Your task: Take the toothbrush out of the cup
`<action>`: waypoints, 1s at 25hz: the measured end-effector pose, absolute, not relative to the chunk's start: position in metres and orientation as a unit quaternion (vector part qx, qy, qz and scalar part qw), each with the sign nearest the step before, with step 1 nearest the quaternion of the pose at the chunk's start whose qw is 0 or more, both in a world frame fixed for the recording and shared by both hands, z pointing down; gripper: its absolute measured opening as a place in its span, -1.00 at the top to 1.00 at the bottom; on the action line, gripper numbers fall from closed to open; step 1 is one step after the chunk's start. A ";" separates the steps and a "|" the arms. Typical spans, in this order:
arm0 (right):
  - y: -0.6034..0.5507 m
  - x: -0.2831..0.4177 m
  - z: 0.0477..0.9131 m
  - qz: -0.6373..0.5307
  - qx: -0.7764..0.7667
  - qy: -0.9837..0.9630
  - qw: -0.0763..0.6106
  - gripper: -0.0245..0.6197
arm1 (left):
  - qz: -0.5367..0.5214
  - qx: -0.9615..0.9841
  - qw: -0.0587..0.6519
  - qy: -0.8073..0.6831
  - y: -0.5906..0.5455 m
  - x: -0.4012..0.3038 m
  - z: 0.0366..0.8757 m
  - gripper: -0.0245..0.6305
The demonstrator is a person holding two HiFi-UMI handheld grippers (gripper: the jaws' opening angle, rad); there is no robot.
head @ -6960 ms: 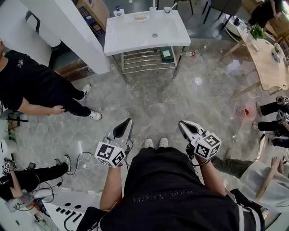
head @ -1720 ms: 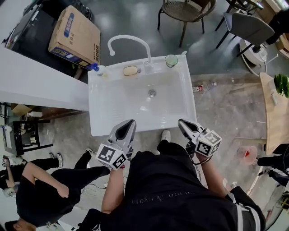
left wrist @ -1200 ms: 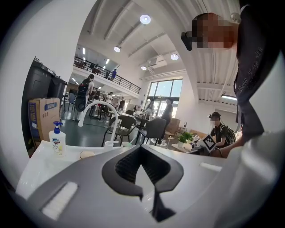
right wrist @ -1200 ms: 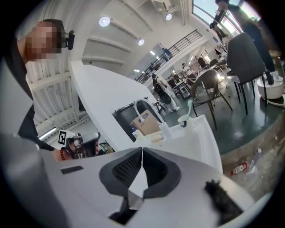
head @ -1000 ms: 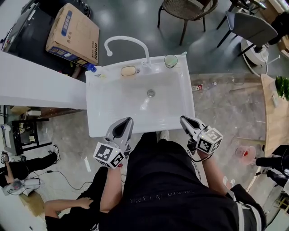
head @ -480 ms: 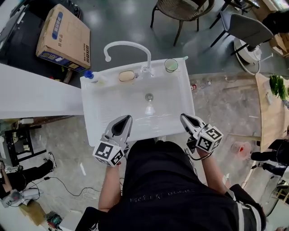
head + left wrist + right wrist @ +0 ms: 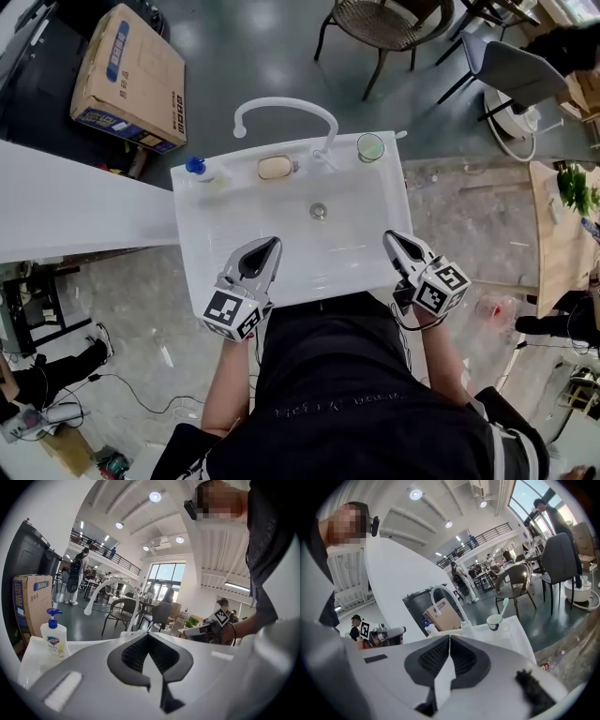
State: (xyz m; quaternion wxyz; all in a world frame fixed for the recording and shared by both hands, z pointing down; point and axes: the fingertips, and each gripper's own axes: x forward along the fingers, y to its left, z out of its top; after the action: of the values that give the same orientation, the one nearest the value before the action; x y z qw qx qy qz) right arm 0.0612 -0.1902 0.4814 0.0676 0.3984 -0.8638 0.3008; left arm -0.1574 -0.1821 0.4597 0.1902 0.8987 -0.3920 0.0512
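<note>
Head view: toothbrush [image 7: 504,605] stands in the cup [image 7: 370,147] at the far right corner of the sink [image 7: 234,225].
A soap bar [image 7: 274,168] and pump bottle [image 7: 195,167] sit on the sink's far edge, left of the faucet [image 7: 281,105]. The left gripper [image 7: 267,246] and right gripper [image 7: 392,237] hover over the sink's near edge, both clenched on nothing. A cardboard box [image 7: 127,80] and chair [image 7: 384,23] stand on grey floor beyond the sink.

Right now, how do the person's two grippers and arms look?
Both the left gripper and the right gripper have light grey tapered shells with black ribbed pads inside. Each carries a cube of black-and-white square markers. A thin black cable loops by the right one. The person wears a black top with faint print; the forearms are bare.
</note>
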 end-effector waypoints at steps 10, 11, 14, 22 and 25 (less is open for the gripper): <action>-0.203 0.060 0.486 0.292 0.380 -0.874 0.076 0.88 | 0.064 0.911 0.184 -0.364 -0.200 -0.111 0.456 0.91; -0.204 0.059 0.487 0.289 0.374 -0.878 0.078 0.88 | 0.062 0.913 0.183 -0.359 -0.202 -0.102 0.455 0.91; -0.209 0.060 0.491 0.285 0.359 -0.886 0.079 0.88 | 0.060 0.917 0.185 -0.348 -0.210 -0.076 0.457 0.91; -0.230 0.084 0.506 0.284 0.354 -0.888 0.080 0.88 | 0.079 0.931 0.180 -0.309 -0.215 -0.013 0.464 0.91; -0.247 0.097 0.512 0.279 0.362 -0.886 0.081 0.88 | 0.089 0.932 0.174 -0.304 -0.219 0.002 0.470 0.91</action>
State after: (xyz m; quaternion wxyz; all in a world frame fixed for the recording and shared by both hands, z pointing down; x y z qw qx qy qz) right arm 0.0968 -0.2465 0.5125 0.0812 0.3617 -0.8859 0.2790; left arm 0.0022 -0.2192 0.4705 0.1738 0.9323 -0.3043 0.0894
